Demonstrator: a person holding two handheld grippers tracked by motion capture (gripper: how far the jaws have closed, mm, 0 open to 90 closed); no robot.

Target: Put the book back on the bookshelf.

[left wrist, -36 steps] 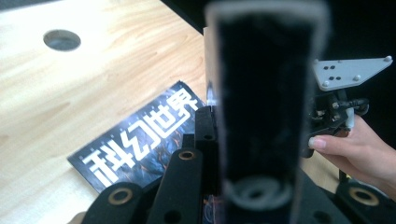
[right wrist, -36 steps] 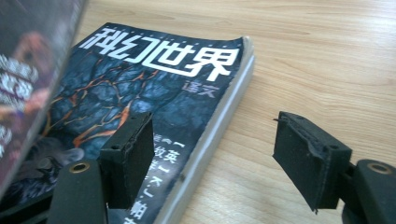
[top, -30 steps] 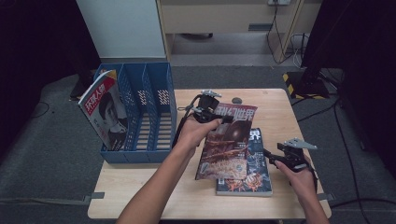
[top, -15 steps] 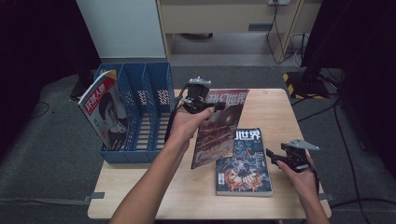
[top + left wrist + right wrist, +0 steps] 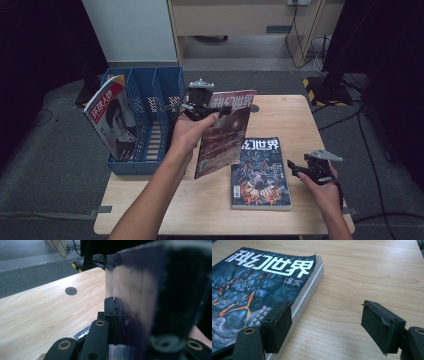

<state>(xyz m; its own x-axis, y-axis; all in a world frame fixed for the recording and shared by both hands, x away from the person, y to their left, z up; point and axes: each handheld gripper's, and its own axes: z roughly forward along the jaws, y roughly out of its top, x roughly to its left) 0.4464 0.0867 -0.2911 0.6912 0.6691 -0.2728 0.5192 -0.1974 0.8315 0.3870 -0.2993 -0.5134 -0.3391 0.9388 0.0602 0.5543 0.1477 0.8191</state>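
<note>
While the left hand-held gripper (image 5: pixel 216 111) clamps a red-brown magazine (image 5: pixel 225 132) by its top edge so it hangs upright off the worktop (image 5: pixel 300 120), ready for the blue rack (image 5: pixel 150 107) to its left, the right hand-held gripper (image 5: pixel 296 169) sits empty, jaws having just been opening, beside the dark lava-patterned magazine (image 5: pixel 262 285) lying flat at its left jaw
</note>
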